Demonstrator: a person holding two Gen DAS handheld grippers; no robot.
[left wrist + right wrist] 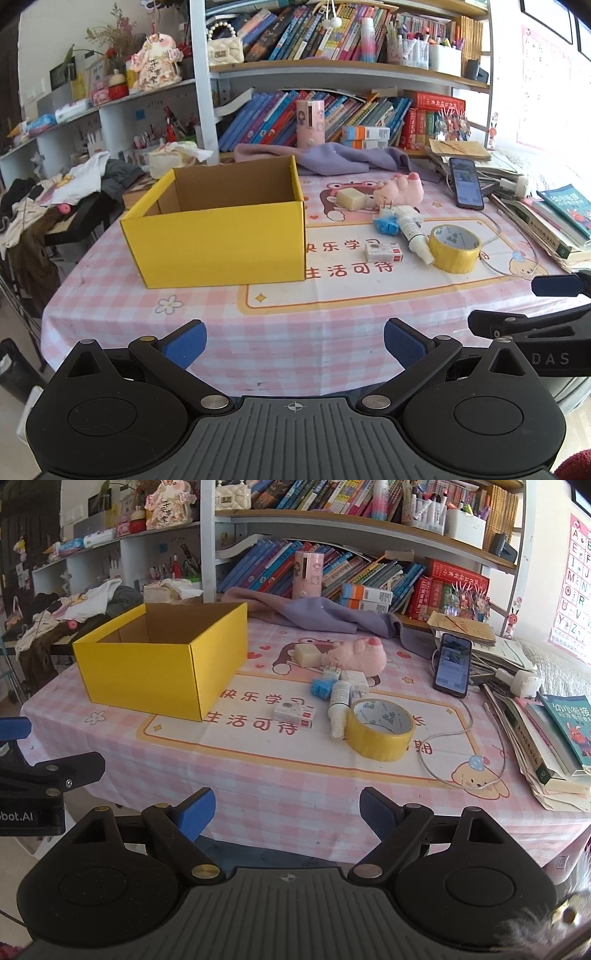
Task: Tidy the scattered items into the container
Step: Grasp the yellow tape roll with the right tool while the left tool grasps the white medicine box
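An open yellow cardboard box [218, 243] [162, 668] stands on the pink checked table, and I see nothing inside it. To its right lie a yellow tape roll [455, 248] [380, 729], a white tube [413, 230] [339, 709], a small white and red box [384, 252] [295, 713], a blue item [386, 225] [322, 689], a white plug [352, 681], a cream block [351, 199] [308, 653] and a pink plush pig [400, 190] [360, 655]. My left gripper [294, 341] and right gripper [287, 812] are both open and empty, near the table's front edge.
A phone [466, 183] [452, 664] with a white cable [448, 738] lies right of the items. Books [554, 738] are stacked at the right edge. A purple cloth [332, 157] lies behind, before the bookshelf. Clothes [55, 192] are piled at the left.
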